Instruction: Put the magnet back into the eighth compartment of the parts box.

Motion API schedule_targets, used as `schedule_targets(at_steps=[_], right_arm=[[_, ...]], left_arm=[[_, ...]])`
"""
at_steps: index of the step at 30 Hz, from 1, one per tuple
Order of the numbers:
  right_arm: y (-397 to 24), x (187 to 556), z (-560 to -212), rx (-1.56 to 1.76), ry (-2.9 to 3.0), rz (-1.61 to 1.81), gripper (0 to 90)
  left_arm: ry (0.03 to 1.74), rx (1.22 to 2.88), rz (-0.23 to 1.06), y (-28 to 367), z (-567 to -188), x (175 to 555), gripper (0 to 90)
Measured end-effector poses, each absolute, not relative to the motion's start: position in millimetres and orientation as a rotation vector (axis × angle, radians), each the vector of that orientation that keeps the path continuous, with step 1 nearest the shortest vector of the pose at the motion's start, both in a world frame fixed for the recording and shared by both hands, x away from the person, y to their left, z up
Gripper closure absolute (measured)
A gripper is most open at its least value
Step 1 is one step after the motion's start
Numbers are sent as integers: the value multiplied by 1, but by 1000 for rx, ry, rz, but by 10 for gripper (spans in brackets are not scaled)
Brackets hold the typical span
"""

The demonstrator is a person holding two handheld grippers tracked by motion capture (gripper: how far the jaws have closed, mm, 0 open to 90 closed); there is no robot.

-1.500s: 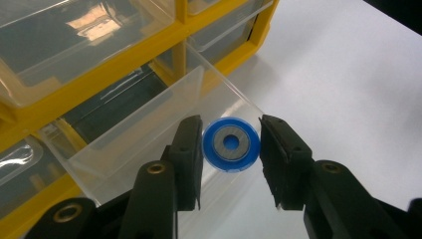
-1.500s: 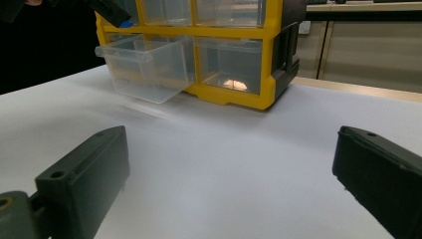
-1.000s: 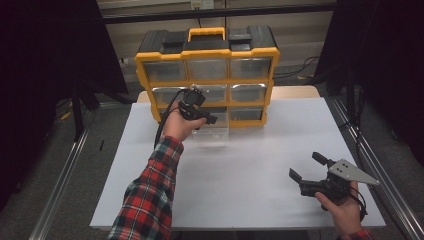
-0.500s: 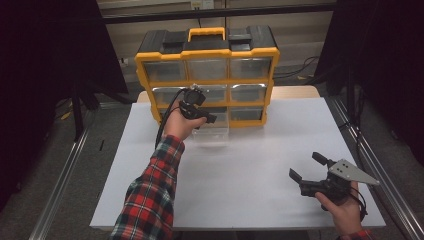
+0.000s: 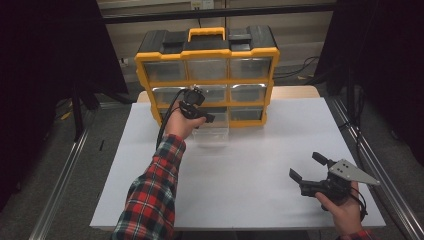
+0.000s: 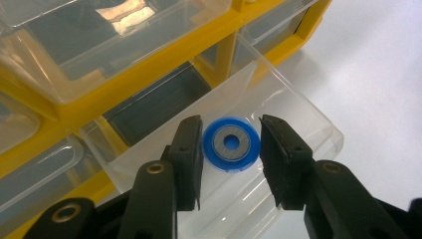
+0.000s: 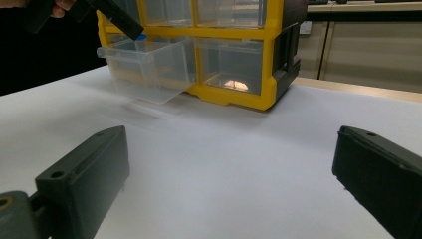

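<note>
A blue ring magnet (image 6: 231, 144) with a grey inner face and a blue centre hole sits face-on over the pulled-out clear drawer (image 6: 278, 107), which juts from the bottom row's middle slot toward six o'clock.

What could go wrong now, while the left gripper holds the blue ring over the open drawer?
1. The left gripper seems to pinch the blue ring only by its edges; it might slip and fall early.
2. The clear drawer is pulled far out and tilts down; a push may tip it out of the yellow organizer.
</note>
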State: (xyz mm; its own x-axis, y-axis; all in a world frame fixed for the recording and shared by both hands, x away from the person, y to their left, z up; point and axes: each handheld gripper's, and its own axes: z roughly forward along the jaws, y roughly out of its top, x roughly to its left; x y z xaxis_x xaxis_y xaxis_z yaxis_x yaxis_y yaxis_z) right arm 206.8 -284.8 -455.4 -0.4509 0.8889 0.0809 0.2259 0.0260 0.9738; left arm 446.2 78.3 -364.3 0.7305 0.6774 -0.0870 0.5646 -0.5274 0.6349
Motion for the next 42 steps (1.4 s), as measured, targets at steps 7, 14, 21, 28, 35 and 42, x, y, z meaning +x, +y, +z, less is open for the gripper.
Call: schedule_targets(at_steps=[7, 14, 21, 28, 35, 42], right_arm=[[-285, 207, -455, 1138, 1722, 1458, 9], [-285, 207, -455, 1138, 1723, 1458, 9], [-285, 207, -456, 1135, 1725, 1461, 9], [-285, 207, -456, 1136, 1723, 1462, 9], [-285, 207, -456, 1136, 1727, 1460, 10], [-285, 207, -456, 1137, 1724, 1459, 10]], left_arm=[[961, 2254, 257, 77, -370, 447, 579], [964, 2245, 242, 80, -371, 445, 589], [959, 2236, 231, 84, -370, 439, 611], [939, 2218, 208, 87, -370, 434, 617], [914, 2214, 208, 89, -365, 427, 657], [894, 2219, 193, 90, -365, 420, 706]])
